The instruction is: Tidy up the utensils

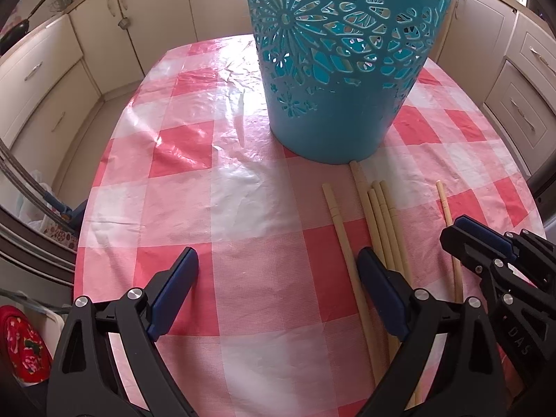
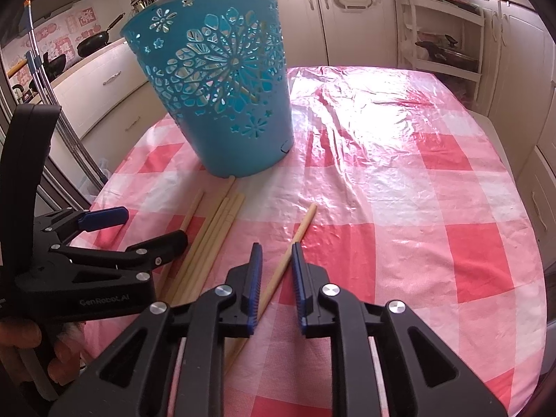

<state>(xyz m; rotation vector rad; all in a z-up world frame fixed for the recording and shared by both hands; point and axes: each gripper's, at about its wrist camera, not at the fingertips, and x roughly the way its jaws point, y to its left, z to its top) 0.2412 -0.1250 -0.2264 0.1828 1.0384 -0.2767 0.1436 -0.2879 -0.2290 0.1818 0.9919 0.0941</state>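
Rightward, pink-checked plastic tablecloth (image 2: pixel 399 180) lies bare to its edge; left gripper (image 1: pixel 278 267) released wide, right gripper (image 2: pixel 276 260) slackly straddles a lone bamboo chopstick (image 2: pixel 295 239).

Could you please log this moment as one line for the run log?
left gripper: open, empty | right gripper: open, straddling lone chopstick | bundle: on table | basket: upright

Two close downward wrist views, shared table (image 1: pixel 264 208)
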